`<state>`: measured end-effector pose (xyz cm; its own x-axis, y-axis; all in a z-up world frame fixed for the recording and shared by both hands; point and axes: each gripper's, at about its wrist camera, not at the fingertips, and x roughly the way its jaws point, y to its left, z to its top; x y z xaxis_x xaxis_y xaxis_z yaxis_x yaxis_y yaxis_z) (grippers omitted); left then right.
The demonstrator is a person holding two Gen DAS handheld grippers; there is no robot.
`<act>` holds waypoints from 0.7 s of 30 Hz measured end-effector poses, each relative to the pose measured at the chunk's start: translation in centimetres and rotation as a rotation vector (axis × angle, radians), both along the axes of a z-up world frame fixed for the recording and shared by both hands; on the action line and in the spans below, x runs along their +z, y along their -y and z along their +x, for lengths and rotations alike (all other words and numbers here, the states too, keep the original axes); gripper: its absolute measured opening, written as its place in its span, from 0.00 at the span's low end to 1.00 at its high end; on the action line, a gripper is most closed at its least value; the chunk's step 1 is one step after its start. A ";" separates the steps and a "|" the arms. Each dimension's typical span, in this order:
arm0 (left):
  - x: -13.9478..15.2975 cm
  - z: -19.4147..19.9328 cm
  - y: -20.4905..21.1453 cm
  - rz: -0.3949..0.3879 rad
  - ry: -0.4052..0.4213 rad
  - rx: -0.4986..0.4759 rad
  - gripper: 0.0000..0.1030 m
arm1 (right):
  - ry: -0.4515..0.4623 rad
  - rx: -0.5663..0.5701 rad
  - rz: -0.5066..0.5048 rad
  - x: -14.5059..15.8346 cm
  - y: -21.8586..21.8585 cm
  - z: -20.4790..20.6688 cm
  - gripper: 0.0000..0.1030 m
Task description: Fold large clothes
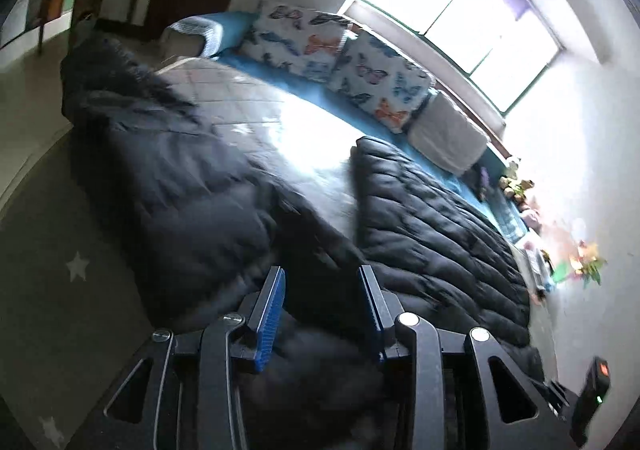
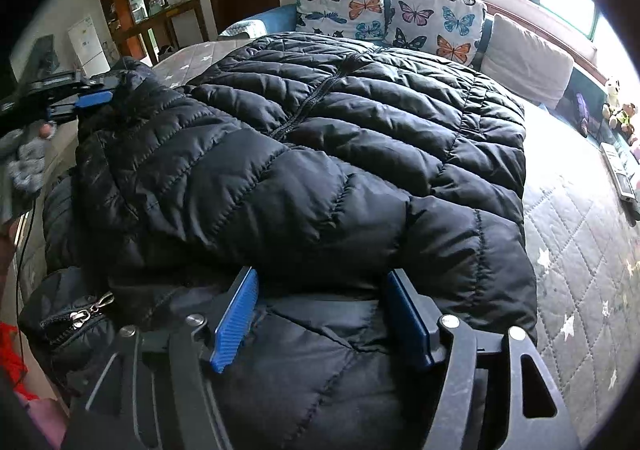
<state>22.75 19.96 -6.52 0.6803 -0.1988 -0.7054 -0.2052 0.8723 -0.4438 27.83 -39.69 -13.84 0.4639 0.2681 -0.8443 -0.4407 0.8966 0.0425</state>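
1. Black puffer jacket lies on the bed, ahead of both tools.
2. Right tool is spread wide, jacket fabric bulging between its fingers, unpinched.
3. Left tool is also parted.
4. Risk: slick, puffy fabric slips out on closing, so the fold springs open.

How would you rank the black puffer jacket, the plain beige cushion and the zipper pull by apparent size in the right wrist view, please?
1. black puffer jacket, filling most of the view
2. plain beige cushion, though farther away
3. zipper pull, smallest despite being near the camera

The left gripper stands with its jaws apart over a black puffer jacket spread on the quilted bed, butterfly pillows far behind.
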 end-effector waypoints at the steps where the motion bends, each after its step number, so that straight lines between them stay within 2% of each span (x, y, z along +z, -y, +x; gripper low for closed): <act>1: -0.5 0.7 -0.4 0.014 -0.004 0.005 0.39 | -0.001 -0.002 0.000 0.0 0.0 0.0 0.71; 3: -1.4 2.3 -1.2 0.046 -0.014 -0.001 0.39 | -0.002 -0.002 -0.003 -0.1 -0.1 0.0 0.71; 7: -3.6 5.6 -1.5 0.045 -0.072 -0.035 0.41 | -0.008 -0.003 -0.004 -0.2 -0.1 0.1 0.72; 9: -3.2 6.2 -1.3 0.051 -0.067 -0.053 0.41 | -0.010 -0.003 -0.008 -0.2 -0.2 0.1 0.72; 12: -0.5 4.4 -2.6 0.056 0.028 -0.046 0.41 | -0.009 -0.003 -0.007 -0.2 -0.2 0.1 0.72; 14: 1.4 2.8 -4.8 0.065 0.105 0.025 0.51 | -0.011 -0.002 -0.005 -0.2 -0.2 0.1 0.73; 15: 2.1 2.1 -6.2 0.062 0.129 0.075 0.62 | -0.013 -0.002 -0.003 -0.2 -0.2 0.2 0.73; 16: 2.5 1.4 -8.1 0.055 0.146 0.140 0.67 | -0.013 -0.001 -0.002 -0.3 -0.2 0.2 0.74; 18: 2.6 0.7 -11.1 0.051 0.135 0.236 0.68 | -0.011 0.002 -0.002 -0.3 -0.2 0.2 0.75; 21: 1.2 0.5 -15.8 0.027 0.059 0.378 0.68 | -0.009 0.004 0.004 -0.3 -0.2 0.1 0.76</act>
